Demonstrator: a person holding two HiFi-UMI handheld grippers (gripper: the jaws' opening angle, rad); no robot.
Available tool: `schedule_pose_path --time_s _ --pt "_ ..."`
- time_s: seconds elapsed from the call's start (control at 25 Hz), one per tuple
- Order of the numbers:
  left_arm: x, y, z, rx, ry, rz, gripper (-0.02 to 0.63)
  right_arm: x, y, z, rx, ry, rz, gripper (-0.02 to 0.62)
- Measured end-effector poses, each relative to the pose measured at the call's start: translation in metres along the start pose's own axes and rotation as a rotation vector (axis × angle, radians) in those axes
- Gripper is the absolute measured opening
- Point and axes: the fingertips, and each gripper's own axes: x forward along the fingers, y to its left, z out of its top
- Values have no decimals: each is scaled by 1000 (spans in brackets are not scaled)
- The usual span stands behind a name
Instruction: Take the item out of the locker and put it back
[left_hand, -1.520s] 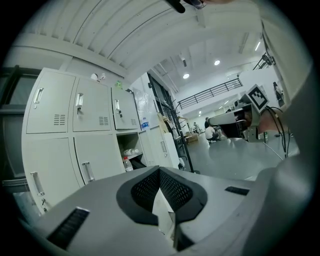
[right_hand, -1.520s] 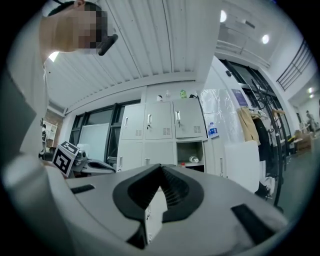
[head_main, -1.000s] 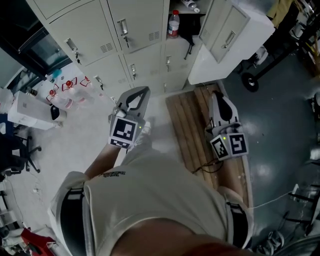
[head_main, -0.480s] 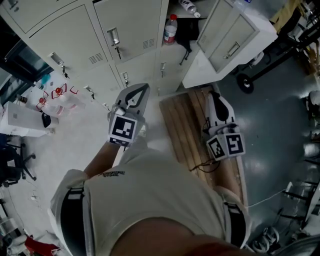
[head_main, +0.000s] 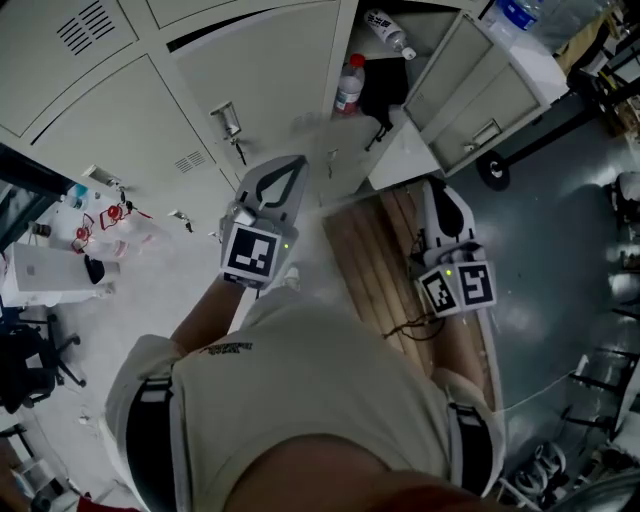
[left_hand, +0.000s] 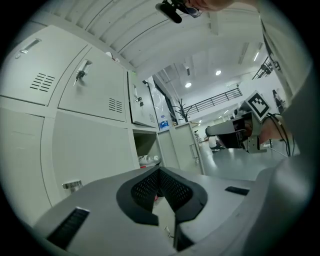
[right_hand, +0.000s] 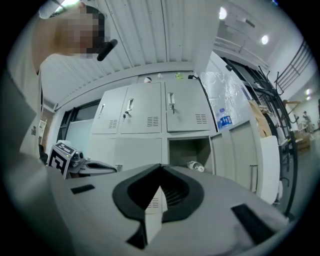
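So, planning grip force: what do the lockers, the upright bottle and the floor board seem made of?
Lockers: probably painted sheet metal, pale grey, punched vent slots. Bottle: likely clear plastic, see-through body, red cap. Board: bare wood, slats visible.

Glossy grey floor (head_main: 560, 250) bearing a slatted wooden pallet (head_main: 365, 260), black office chair (head_main: 30, 360) at left, round ceiling lights (left_hand: 218, 73) overhead.

I saw a workshop-type industrial hall: a bank of grey steel lockers (head_main: 250, 60), a wooden pallet (head_main: 375, 260) on a glossy grey floor (head_main: 560, 230), an office chair (head_main: 30, 360), high ceiling lights (left_hand: 218, 73) and a mezzanine railing (left_hand: 215, 102).
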Motion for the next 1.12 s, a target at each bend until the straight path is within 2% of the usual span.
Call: schedule_pose_path --time_s 0.24,0.56,0.84,1.12 --pt "39 33 9 10 -63 -62 12 49 -7 10 -17 -32 -51 5" --pt "65 42 12 1 -100 -106 12 71 -12 18 -28 -49 -70 6" --pt "83 29 10 -34 -68 -91 12 71 -35 16 16 -54 -40 6" --pt "100 19 19 -40 -71 -60 12 79 -55 14 21 -40 9 6"
